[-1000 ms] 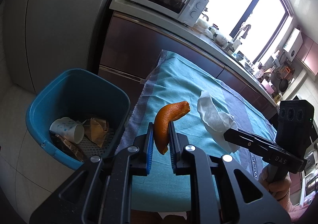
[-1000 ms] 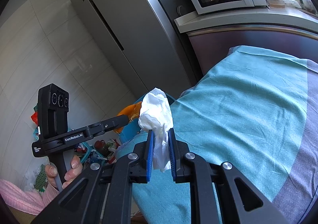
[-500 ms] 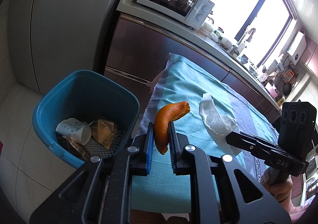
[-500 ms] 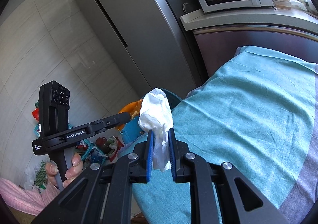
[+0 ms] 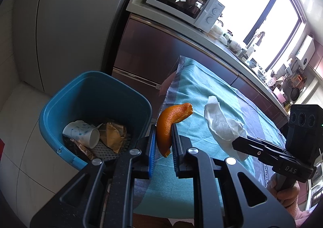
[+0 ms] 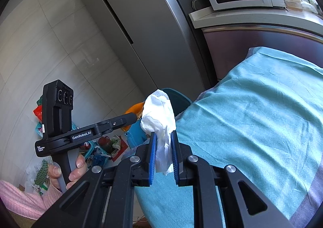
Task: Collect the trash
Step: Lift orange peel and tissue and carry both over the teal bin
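Observation:
My left gripper (image 5: 163, 137) is shut on a curved piece of orange peel (image 5: 171, 118), held over the table's left edge beside the blue trash bin (image 5: 60, 106). The bin holds a paper cup (image 5: 82, 133) and brown crumpled wrappers (image 5: 114, 133). My right gripper (image 6: 163, 143) is shut on a crumpled white tissue (image 6: 159, 112), which the left wrist view shows as the tissue (image 5: 222, 125) hanging over the teal tablecloth (image 5: 201, 94). In the right wrist view the left gripper (image 6: 129, 118) shows ahead with the peel (image 6: 135, 106) partly hidden behind the tissue, and the bin's rim (image 6: 177, 96) lies past it.
A grey fridge (image 6: 131, 25) stands behind the bin. A white microwave (image 5: 185, 1) sits on the counter above dark cabinets (image 5: 151, 56). Bags and clutter (image 6: 105, 145) lie on the floor at the left. A person's hand (image 6: 66, 169) in a pink sleeve holds the left gripper's handle.
The left wrist view has shifted so the bin and table sit further right in the picture. The right gripper with the tissue has drifted slightly toward the bin. Both grips are unchanged.

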Demonstrator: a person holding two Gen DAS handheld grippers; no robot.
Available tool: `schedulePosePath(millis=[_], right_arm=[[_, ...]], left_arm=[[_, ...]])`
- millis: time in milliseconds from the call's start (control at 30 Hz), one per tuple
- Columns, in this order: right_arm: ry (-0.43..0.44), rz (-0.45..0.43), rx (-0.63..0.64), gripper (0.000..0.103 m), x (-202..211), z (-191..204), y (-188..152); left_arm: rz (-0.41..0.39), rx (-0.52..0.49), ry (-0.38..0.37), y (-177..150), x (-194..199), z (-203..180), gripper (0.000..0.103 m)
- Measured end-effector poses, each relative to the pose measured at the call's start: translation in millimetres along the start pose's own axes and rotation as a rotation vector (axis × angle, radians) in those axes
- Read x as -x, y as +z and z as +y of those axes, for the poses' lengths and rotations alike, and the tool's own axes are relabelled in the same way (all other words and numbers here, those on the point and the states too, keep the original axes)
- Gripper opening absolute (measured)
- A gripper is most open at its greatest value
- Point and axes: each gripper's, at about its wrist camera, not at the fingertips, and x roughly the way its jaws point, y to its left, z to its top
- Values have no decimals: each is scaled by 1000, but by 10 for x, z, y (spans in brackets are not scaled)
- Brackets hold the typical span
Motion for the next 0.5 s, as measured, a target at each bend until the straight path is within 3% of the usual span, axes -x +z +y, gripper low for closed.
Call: schedulePosePath(millis=[500], right_arm=[[14,22,24,13,-137,73,34]], left_arm=[[-10,23,32,35,-5,162,15]])
